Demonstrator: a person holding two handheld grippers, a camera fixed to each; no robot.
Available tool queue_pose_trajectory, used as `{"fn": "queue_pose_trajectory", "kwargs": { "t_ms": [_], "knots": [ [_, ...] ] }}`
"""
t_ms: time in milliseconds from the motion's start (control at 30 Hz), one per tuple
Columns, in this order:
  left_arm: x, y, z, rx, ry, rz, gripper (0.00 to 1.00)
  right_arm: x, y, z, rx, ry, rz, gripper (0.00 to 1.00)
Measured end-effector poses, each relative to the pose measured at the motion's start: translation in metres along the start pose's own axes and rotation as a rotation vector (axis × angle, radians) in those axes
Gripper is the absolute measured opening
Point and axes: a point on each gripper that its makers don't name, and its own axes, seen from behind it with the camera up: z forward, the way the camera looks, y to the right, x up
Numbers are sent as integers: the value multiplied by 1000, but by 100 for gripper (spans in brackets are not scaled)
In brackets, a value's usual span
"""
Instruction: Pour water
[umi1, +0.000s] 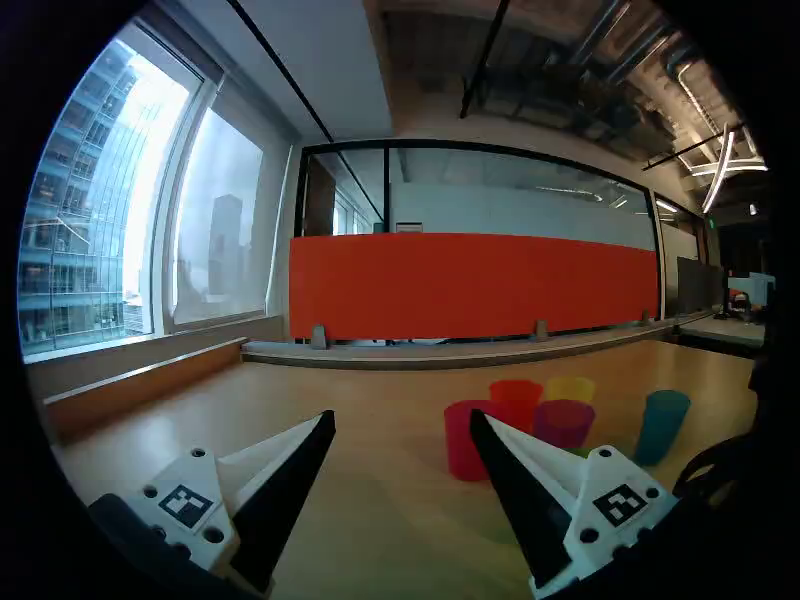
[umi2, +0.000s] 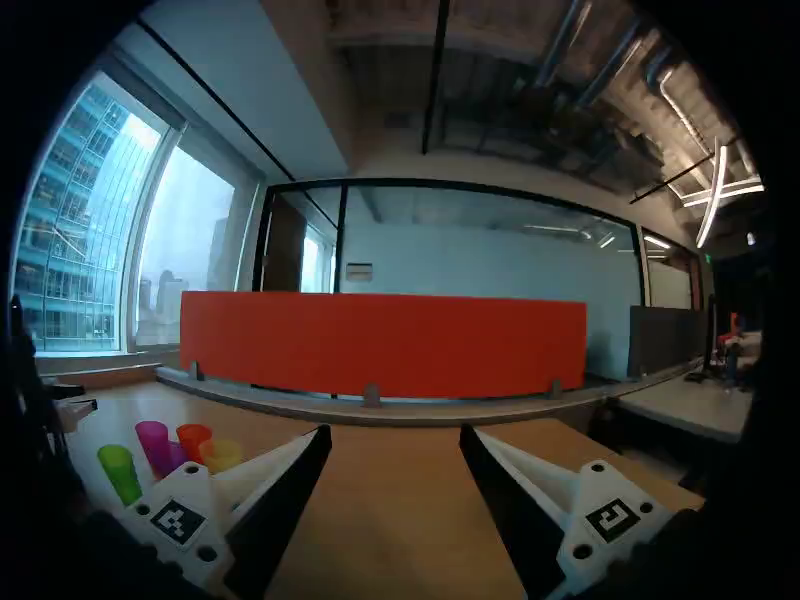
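Note:
Several translucent plastic cups stand grouped on the wooden table (umi1: 380, 500). In the left gripper view a pink-red cup (umi1: 462, 440) is nearest, partly behind my right fingertip, with a red cup (umi1: 517, 393), a yellow cup (umi1: 570, 387), a magenta cup (umi1: 563, 420) and a teal cup (umi1: 664, 424) around it. My left gripper (umi1: 400, 418) is open and holds nothing, low over the table just short of them. In the right gripper view a green cup (umi2: 120, 471), a magenta cup (umi2: 153, 444), a red cup (umi2: 192, 439) and a yellow cup (umi2: 221, 454) sit far left. My right gripper (umi2: 394, 432) is open, holding nothing.
An orange partition (umi1: 470, 285) runs along the table's far edge on a grey rail. Tall windows (umi1: 110, 230) line the left side above a wooden ledge. Another desk (umi2: 690, 400) with dark equipment lies to the right. Something dark stands at the left edge (umi2: 35, 410) of the right gripper view.

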Motion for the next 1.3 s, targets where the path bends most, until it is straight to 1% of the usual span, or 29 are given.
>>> {"fn": "queue_pose_trajectory", "kwargs": {
  "t_ms": [300,600,800,900,1167,1300],
  "knots": [
    [0,0,0,0,0,0,100,-18,-5,3,-2,14,-10,100],
    [0,0,0,0,0,0,100,-39,-1,4,-20,17,-19,100],
    [0,0,0,0,0,0,100,-53,3,5,-24,0,21,100],
    [0,0,0,0,0,0,100,-59,3,6,-24,-3,31,100],
    [0,0,0,0,0,0,100,-72,2,8,-20,-27,10,99],
    [0,0,0,0,0,0,100,-75,2,10,-23,-37,11,99]
  ]
}}
